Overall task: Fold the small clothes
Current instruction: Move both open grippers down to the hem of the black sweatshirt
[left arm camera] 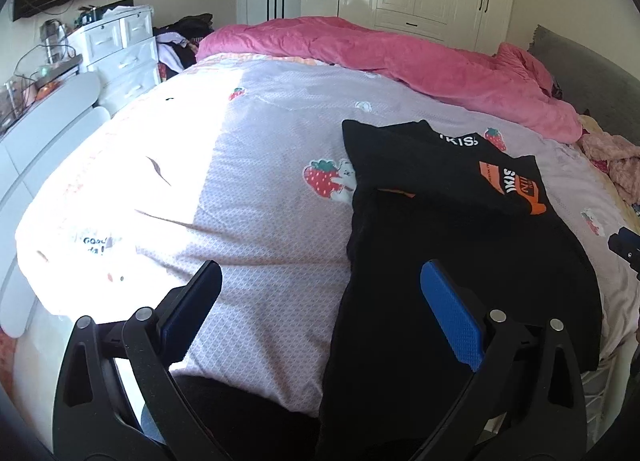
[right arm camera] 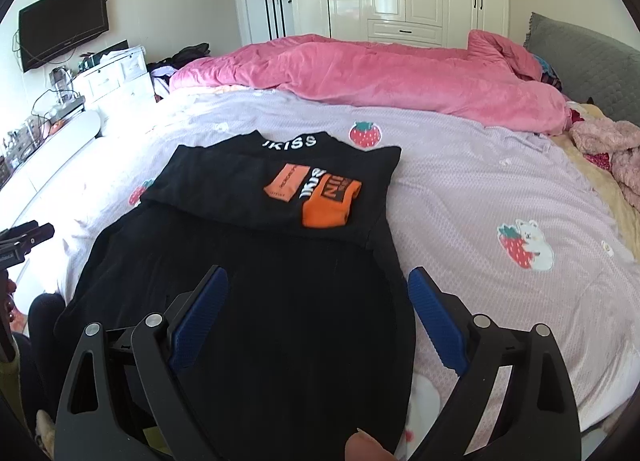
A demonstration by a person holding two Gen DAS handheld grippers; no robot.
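Lying flat on the lavender strawberry-print bedsheet (right arm camera: 460, 181), the black garment (right arm camera: 260, 293) had its upper part folded down, orange print showing, on the near side of the pink duvet (right arm camera: 360, 73). The right gripper (right arm camera: 318, 313) hung spread above the garment's lower half, holding nothing. The left gripper (left arm camera: 320, 301) was likewise spread and empty, straddling the garment's left edge.

The left gripper (left arm camera: 320, 301) hangs wide open over the bed (left arm camera: 256, 165) — its right pad above the black garment's (left arm camera: 460, 245) edge, gripping nothing.
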